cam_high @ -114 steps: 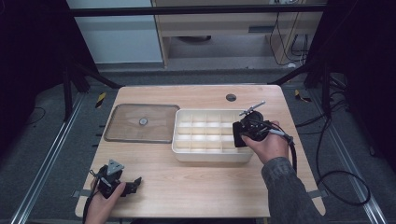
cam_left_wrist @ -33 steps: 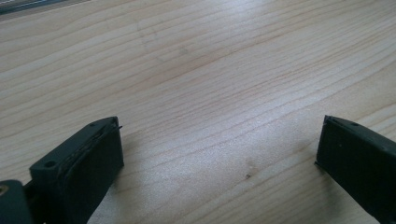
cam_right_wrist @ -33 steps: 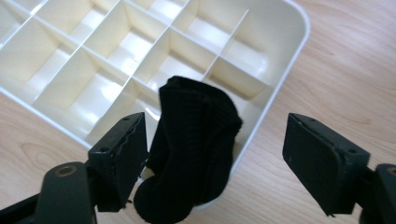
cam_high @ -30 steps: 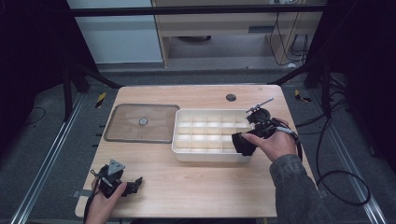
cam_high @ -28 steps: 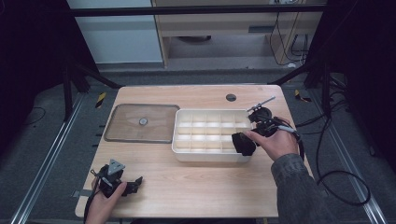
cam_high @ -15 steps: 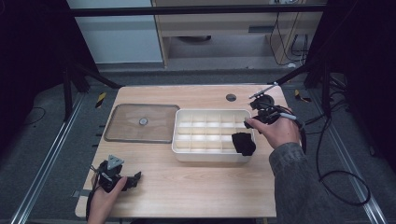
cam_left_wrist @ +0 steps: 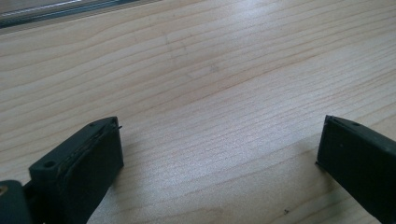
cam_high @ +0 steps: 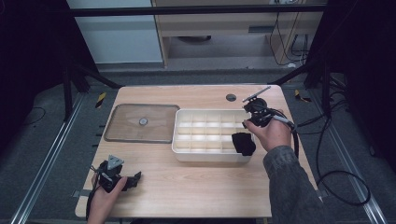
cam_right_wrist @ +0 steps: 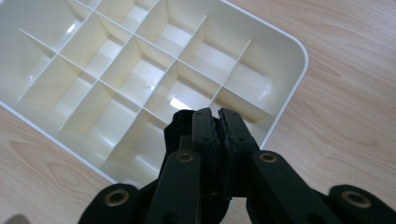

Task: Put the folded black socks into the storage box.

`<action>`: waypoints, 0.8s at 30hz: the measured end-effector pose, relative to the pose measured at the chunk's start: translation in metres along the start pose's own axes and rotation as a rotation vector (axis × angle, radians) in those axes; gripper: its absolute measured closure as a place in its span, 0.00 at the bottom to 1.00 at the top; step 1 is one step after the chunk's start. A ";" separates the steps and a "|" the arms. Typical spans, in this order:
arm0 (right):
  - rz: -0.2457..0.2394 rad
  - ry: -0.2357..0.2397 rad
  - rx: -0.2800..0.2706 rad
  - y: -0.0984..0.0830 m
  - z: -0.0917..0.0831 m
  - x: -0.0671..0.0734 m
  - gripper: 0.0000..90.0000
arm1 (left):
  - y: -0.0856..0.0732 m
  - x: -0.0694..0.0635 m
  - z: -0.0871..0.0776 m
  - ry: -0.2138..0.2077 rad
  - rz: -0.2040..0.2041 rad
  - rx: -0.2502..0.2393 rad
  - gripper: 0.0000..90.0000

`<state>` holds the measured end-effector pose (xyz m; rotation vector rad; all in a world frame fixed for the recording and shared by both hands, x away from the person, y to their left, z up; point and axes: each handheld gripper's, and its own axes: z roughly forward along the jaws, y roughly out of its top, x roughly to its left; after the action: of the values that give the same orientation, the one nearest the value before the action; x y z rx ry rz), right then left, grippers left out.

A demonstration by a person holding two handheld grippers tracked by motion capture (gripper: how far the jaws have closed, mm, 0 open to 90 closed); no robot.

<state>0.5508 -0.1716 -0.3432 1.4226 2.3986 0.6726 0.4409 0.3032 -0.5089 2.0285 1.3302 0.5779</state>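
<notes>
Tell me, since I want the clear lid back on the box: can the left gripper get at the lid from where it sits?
Probably yes. The left gripper rests open on the table, and only bare wood lies between it and the clear lid. The right gripper is over at the divided box.

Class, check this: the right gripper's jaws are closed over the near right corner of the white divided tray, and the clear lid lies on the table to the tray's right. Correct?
One error. The clear lid lies to the left of the white divided tray, as the high view shows. The right gripper is closed there.

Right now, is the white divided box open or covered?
Open: the white divided box shows bare compartments, and its clear lid lies flat beside it on the table.
</notes>
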 end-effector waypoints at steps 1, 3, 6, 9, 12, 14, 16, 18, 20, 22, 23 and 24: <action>0.000 0.000 0.000 0.000 0.000 0.000 0.96 | 0.000 0.000 0.000 0.000 0.000 0.000 0.00; 0.011 0.017 -0.006 0.000 0.004 0.002 0.98 | 0.000 0.000 0.000 0.000 -0.001 0.000 0.00; -0.006 0.016 0.004 -0.002 0.008 0.006 1.00 | 0.000 0.000 0.000 0.001 -0.001 0.001 0.00; -0.004 0.034 0.008 -0.003 0.012 0.010 1.00 | 0.000 0.000 0.000 0.000 0.000 0.002 0.00; -0.014 0.041 0.015 -0.005 0.015 0.013 1.00 | 0.000 0.000 -0.001 0.001 0.007 0.006 0.00; -0.015 0.049 0.023 -0.006 0.018 0.014 1.00 | 0.000 0.000 -0.001 0.001 0.007 0.006 0.00; -0.029 0.042 0.029 -0.006 0.021 0.016 1.00 | 0.000 0.000 0.000 0.001 0.006 0.005 0.00; -0.024 0.053 0.030 -0.005 0.022 0.019 1.00 | 0.000 0.000 0.000 0.001 0.006 0.005 0.00; -0.029 0.057 0.031 -0.005 0.023 0.019 1.00 | 0.000 0.000 0.000 0.001 0.006 0.005 0.00; -0.028 0.056 0.036 -0.004 0.025 0.021 1.00 | 0.000 0.000 -0.001 0.001 0.007 0.006 0.00; -0.030 0.061 0.040 -0.004 0.026 0.023 1.00 | 0.000 0.000 -0.001 0.001 0.007 0.006 0.00; -0.028 0.064 0.048 -0.004 0.029 0.023 1.00 | 0.000 0.000 0.000 0.002 0.006 0.006 0.00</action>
<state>0.5496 -0.1458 -0.3701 1.4038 2.4944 0.6676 0.4407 0.3035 -0.5086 2.0382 1.3294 0.5794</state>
